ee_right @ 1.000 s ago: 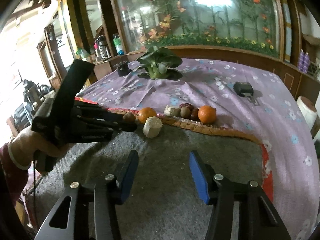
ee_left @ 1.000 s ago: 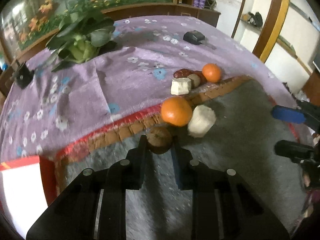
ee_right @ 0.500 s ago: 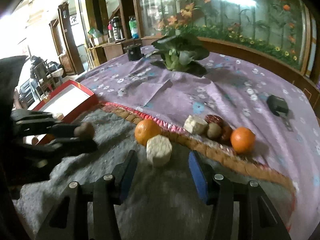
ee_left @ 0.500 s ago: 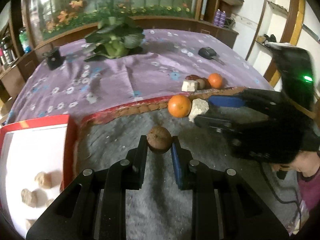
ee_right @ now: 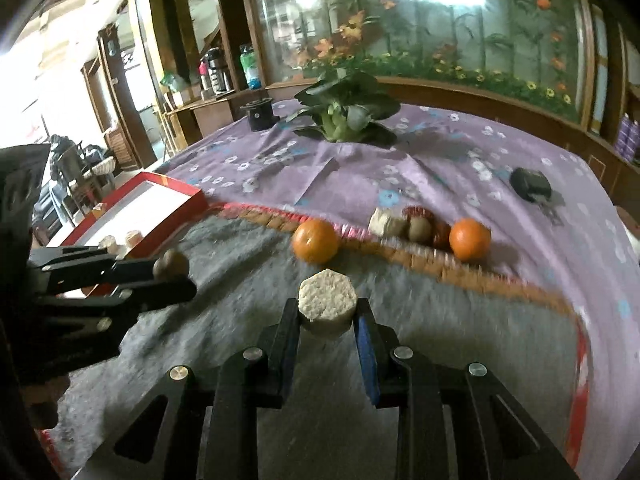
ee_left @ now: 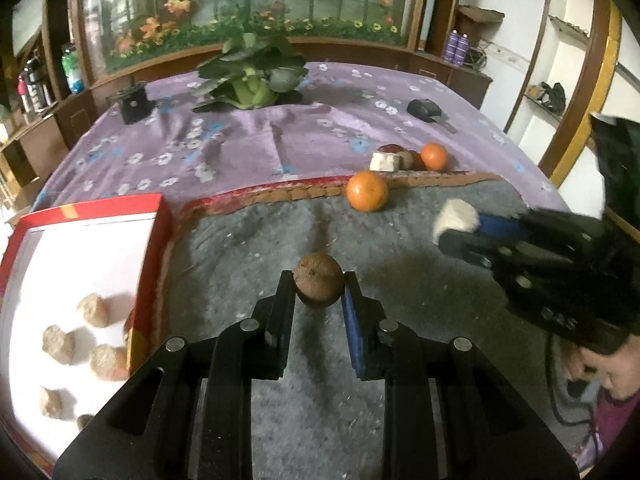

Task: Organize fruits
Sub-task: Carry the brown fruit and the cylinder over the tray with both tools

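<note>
- A round brown fruit is held between the narrowed fingers of the left gripper, lifted clear of the grey mat.
- A pale, many-sided chunk is clamped in the right gripper, its flat face turned up; no long axis can be made out on it.
- The red tray with the white floor, where several pale lumps already lie, is seen to the left of the left gripper and just beside it.
- The tray is judged to be the target; the left gripper is the nearer one, so a short sideways carry to the left is called for.
- Two oranges and a small cluster of fruit are left along the mat's far edge, well apart from both grippers.
</note>
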Available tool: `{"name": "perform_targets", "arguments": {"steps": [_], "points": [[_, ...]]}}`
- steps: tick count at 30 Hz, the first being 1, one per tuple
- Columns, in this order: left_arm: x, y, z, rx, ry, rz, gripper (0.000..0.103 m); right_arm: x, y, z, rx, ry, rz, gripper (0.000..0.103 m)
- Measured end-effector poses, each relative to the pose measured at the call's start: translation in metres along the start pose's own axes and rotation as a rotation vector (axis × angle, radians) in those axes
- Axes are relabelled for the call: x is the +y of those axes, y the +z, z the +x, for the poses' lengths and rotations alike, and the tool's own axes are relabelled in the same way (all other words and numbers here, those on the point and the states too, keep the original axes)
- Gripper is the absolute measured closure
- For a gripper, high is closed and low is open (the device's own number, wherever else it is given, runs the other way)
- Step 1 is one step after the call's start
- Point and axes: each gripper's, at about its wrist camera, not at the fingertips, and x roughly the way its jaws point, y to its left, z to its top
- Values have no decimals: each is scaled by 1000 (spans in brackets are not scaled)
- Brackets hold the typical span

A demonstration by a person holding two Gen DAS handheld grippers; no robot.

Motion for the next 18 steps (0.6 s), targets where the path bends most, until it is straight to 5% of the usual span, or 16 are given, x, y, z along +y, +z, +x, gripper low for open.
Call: {"name": "perform_targets", "arguments": {"steps": [18], "points": [[34, -34, -49, -58, 90, -89, 81, 76, -9, -21, -20, 14, -17, 76]]}}
